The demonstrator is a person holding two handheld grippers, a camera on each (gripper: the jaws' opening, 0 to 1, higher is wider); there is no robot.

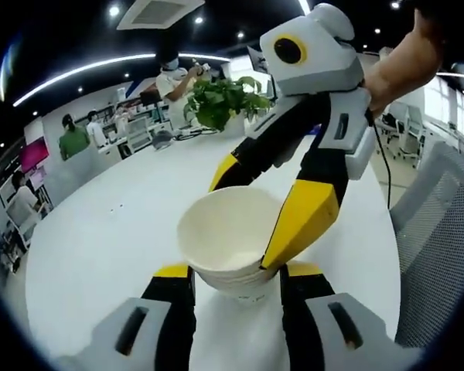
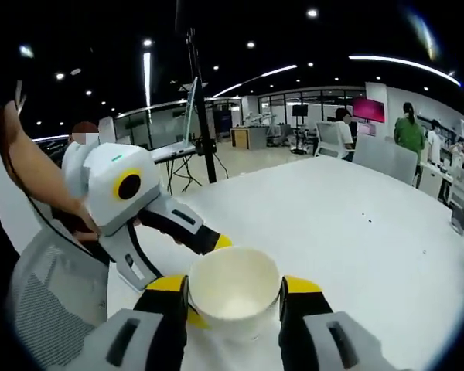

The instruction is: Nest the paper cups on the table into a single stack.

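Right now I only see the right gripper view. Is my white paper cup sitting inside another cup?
Observer: It looks so. In the left gripper view, the white paper cups show layered rims low down, between the jaws of the left hand-held gripper.
Operator: Is there anything on the table past them?
Observer: Yes, a leafy green plant stands at the far side of the white table, beyond the cups.

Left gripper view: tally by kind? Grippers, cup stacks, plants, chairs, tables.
Grippers: 2, the left gripper and the right gripper
Paper cup stack: 1
Potted plant: 1
Mesh chair: 1
Table: 1
Total: 6
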